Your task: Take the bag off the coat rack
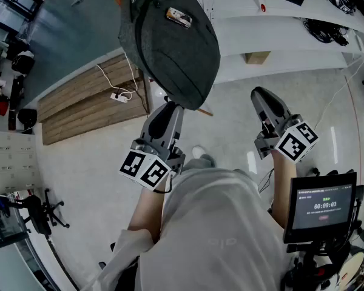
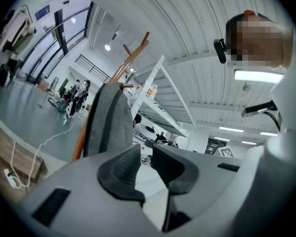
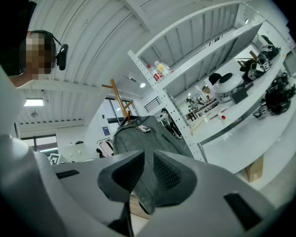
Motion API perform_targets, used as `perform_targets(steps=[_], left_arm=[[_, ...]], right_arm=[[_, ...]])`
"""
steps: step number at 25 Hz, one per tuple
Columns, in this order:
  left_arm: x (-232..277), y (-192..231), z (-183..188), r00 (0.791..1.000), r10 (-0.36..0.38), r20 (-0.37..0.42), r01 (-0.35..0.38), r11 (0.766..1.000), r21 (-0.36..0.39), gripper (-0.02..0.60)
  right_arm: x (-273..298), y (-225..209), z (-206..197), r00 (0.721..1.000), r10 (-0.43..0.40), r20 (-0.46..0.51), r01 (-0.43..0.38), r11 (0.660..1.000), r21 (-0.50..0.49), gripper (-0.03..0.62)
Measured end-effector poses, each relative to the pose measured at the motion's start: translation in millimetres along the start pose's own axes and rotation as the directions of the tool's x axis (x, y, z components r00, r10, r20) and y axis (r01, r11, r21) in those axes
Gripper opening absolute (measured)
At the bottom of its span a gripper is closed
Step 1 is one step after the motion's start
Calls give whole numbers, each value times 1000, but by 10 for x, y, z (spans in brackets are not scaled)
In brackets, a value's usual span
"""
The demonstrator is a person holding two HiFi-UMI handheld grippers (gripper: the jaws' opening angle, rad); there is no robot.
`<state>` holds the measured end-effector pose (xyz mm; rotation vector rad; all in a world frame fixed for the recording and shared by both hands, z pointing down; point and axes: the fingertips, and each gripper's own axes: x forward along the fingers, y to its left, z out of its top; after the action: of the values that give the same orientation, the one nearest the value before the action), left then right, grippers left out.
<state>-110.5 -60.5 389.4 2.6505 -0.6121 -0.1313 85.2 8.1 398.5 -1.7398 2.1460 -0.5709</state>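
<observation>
Found the bag [image 1: 170, 47] hanging long-axis-down from the coat rack [image 2: 130, 57], just ahead of and above the left gripper [image 1: 170, 111], farther from the right gripper [image 1: 261, 97]. Held both narrowly parted, empty.

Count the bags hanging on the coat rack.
1. The grey backpack hangs on the wooden coat rack, just ahead of the left claw. The rack's far side is hidden, so another could hang there.
</observation>
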Motion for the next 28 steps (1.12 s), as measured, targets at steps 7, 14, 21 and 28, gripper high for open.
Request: perform_targets(steps=[7, 14, 21, 28], left_arm=[[108, 667, 400, 993, 117, 29, -119, 990, 81, 95], [244, 834, 886, 965, 254, 68, -263, 944, 201, 127], [505, 773, 1455, 935, 350, 51, -346, 877, 334, 155], [1072, 935, 1834, 903, 429, 19, -371, 760, 534, 155]], right_arm=[[1056, -38, 332, 997, 73, 1, -73, 995, -71, 43], [1961, 233, 987, 970, 234, -67, -243, 923, -298, 46], [2641, 466, 1458, 947, 225, -229, -321, 676, -663, 48], [3279, 565, 1406, 893, 277, -356, -441, 371, -817, 69]])
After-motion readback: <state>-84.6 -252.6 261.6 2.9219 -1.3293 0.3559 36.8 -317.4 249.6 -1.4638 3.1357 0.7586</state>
